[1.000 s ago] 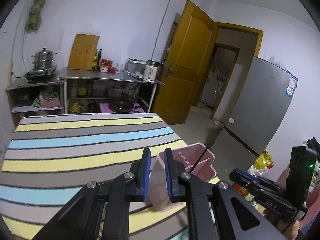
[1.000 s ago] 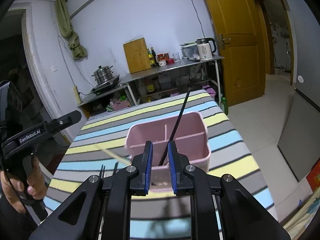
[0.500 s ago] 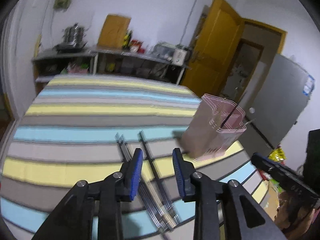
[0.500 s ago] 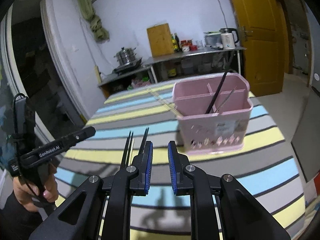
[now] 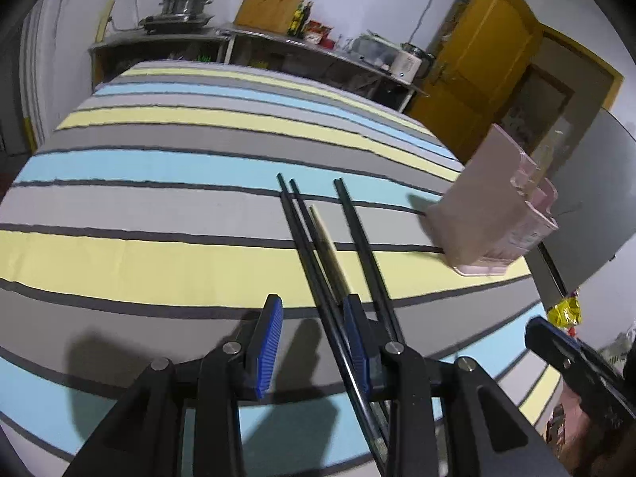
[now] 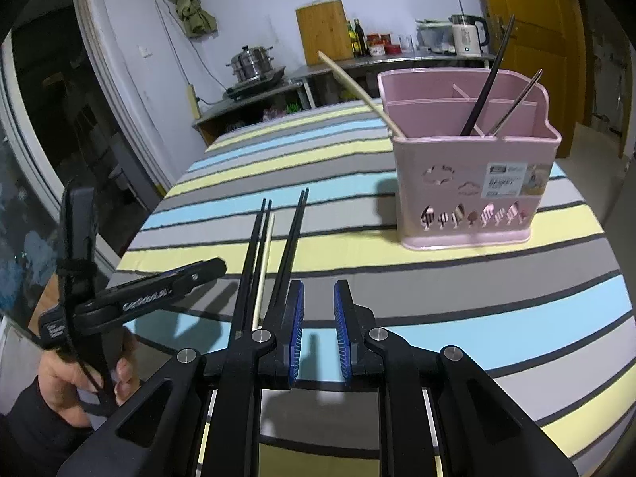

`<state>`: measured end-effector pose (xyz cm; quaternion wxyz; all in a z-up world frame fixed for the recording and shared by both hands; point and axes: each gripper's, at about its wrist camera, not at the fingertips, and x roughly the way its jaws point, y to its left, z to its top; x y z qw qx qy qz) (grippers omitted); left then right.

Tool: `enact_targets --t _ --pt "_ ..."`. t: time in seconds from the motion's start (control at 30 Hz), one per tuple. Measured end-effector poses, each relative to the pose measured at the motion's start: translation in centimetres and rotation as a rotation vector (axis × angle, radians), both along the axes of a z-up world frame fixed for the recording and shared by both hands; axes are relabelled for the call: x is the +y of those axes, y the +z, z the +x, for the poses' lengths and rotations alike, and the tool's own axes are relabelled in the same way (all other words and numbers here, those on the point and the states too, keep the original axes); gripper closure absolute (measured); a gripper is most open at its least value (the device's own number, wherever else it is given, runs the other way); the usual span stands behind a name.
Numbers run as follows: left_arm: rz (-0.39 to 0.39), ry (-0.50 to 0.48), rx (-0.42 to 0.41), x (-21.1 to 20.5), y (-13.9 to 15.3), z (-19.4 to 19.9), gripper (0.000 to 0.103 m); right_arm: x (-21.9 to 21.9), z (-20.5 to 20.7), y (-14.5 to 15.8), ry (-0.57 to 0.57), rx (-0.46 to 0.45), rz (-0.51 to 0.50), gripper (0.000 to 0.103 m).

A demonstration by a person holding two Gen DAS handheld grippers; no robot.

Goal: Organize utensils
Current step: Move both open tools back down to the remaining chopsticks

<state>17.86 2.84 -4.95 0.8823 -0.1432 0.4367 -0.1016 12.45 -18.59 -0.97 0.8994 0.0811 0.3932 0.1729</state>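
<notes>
Several black chopsticks point(image 5: 302, 230) and one pale wooden chopstick point(image 5: 326, 246) lie side by side on the striped cloth. My left gripper point(image 5: 314, 342) is open and low over them. One black stick runs along the inside of its right pad, and the pads do not press on it. My right gripper point(image 6: 319, 334) is open with a narrow gap and nothing in it, just right of the black chopsticks point(image 6: 292, 238). The pink utensil holder point(image 6: 477, 183) stands upright beyond, with a black, a metal and a wooden chopstick in it.
The striped table point(image 6: 437, 286) drops off at its right edge point(image 5: 532, 278). A hand point(image 6: 79, 377) holds the left gripper's handle at the left of the right wrist view. A steel counter with pots point(image 6: 254, 63), a cutting board point(image 6: 322, 31) and a kettle stands behind.
Both grippers came down and back from the pink holder to the chopsticks on the cloth. The left jaws widened from nearly shut; the right jaws kept their gap.
</notes>
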Motion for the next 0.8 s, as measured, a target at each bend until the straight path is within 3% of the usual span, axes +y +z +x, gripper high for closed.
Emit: enact_targets --t 0.17,0.37,0.57,0.8 --pt "0.036 0.028 0.016 -0.4 -1.3 1.2 0.071 0.4 0.8 -0.8 0.007 0.02 -0.01 0.087" --pt "0.173 0.026 -0.032 -2.4 -1.4 1.2 0.07 1.0 1.6 -1.7 0.012 0.034 -0.009 0.087" --pt "0.208 0.046 -0.043 -2.7 -1.5 1.8 0.069 1.1 1.6 -2.0 0.004 0.042 -0.015 0.087" --pt "0.246 0.039 -0.031 -2.0 -1.6 1.6 0.08 0.8 0.7 -1.1 0.0 0.029 -0.031 0.087"
